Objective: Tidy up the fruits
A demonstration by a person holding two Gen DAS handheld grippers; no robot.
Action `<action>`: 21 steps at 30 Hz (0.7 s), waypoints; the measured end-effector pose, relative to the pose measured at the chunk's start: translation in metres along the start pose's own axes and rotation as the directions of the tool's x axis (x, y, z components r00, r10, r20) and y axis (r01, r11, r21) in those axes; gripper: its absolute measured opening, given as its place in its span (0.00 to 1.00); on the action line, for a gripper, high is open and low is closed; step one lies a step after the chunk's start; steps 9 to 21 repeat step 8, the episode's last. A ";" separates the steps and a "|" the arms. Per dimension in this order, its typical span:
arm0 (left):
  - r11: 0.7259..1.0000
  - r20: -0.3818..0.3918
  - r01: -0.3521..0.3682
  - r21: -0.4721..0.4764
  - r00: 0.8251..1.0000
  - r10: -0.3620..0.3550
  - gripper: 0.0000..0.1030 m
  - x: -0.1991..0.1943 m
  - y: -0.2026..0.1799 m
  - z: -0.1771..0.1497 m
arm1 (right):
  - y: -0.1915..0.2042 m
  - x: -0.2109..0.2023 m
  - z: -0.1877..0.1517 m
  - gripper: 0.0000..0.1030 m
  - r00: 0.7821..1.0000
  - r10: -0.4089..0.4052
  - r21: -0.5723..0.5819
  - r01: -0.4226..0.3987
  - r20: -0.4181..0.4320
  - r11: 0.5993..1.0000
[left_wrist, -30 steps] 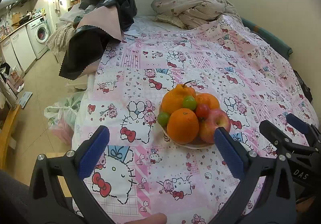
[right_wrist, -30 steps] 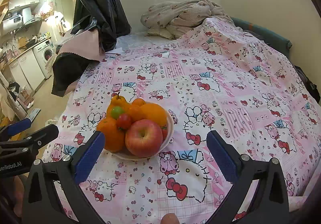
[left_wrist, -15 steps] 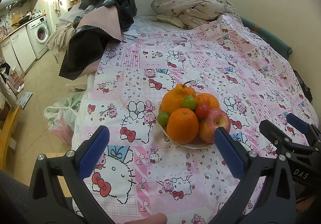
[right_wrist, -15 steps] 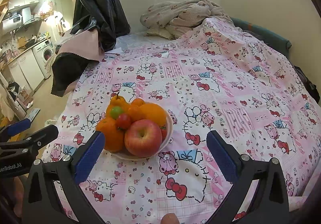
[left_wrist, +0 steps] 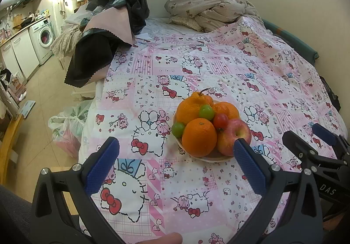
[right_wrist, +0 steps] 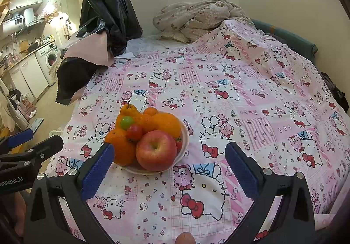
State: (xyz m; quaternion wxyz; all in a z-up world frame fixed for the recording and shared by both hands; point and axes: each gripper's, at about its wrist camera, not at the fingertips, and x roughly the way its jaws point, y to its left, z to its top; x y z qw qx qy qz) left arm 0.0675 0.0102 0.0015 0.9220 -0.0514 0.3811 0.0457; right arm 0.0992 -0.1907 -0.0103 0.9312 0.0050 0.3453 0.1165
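change: none I can see over the last second | both hand-held grippers, left (left_wrist: 176,156) and right (right_wrist: 169,157), released, empty, hovering before the shallow white bowl (right_wrist: 184,134) | fruit: red apple (right_wrist: 155,150), round oranges (left_wrist: 199,137) all heaped in that bowl on the pink cartoon-print bed cover (right_wrist: 251,101) | stage: I can't tell whether sorted or awaiting sorting

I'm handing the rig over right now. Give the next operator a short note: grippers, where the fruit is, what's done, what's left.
Left hand-held gripper: open, holding nothing, above the pink sheet.
Right hand-held gripper: open, holding nothing.
Fruit: apple, oranges, green grapes and cherry tomatoes all piled in one bowl on the sheet; none loose.
Done or left: this fits fruit just gathered or fruit waiting to be sorted out; confirm before moving.
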 end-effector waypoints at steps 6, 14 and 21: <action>1.000 -0.001 0.002 0.001 1.000 -0.002 1.00 0.000 0.000 0.000 | -0.001 -0.001 0.001 1.00 1.000 0.003 -0.005 -0.003 0.002 1.000; 1.000 -0.002 -0.008 0.009 1.000 0.008 1.00 0.000 -0.001 -0.001 | -0.001 -0.001 0.002 1.00 1.000 0.004 -0.004 -0.004 0.002 1.000; 1.000 -0.002 -0.008 0.009 1.000 0.008 1.00 0.000 -0.001 -0.001 | -0.001 -0.001 0.002 1.00 1.000 0.004 -0.004 -0.004 0.002 1.000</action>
